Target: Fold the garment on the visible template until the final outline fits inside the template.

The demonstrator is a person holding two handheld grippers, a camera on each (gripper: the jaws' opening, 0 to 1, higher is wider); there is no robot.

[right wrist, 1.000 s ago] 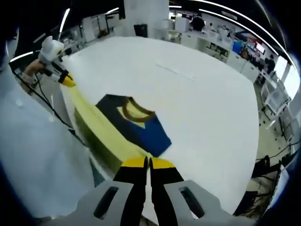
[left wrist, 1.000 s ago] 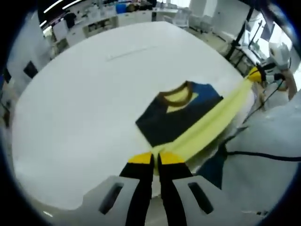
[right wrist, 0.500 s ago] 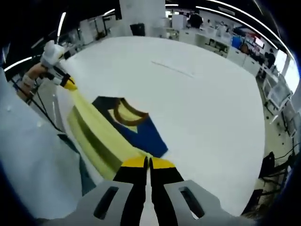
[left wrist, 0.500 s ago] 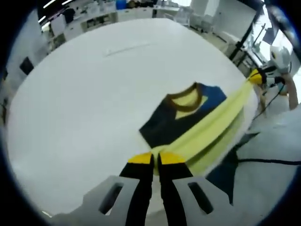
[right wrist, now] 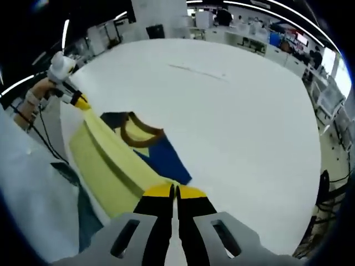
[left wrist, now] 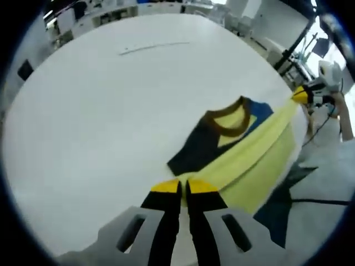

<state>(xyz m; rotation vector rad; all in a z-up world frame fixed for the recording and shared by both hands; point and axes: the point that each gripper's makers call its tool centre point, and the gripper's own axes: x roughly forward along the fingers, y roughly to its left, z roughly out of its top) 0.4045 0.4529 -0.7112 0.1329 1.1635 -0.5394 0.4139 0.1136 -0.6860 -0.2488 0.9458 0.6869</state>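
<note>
One garment, a navy/blue tee w/ a brown collar and a pale yellow inside, lies partly on the big white table, near the person's edge of it. Its lower part is lifted off the surface and stretched into a long yellow band between two grippers.

Left gripper: jaws pinched together on one end of the yellow hem, cloth running straight out from the tips. Right gripper: same thing, jaws closed on the other end of that hem. Each one turns up small in the other's view too, yellow tips at the far end of the band, w/ the person's hand behind it.

Why held like this, I'd guess: both corners of the bottom edge are gripped and pulled apart so the hem stays taut and straight, which lets it be carried over toward the collar as one clean fold w/o sagging in the middle. The collar end sits flat on the table as the anchor.

A thin pale line shows far across the table; can't tell if that's part of the template. No clear template outline around the garment that I can make out.

Count: 1 garment, 2 grippers, 1 table, 1 faint line
</note>
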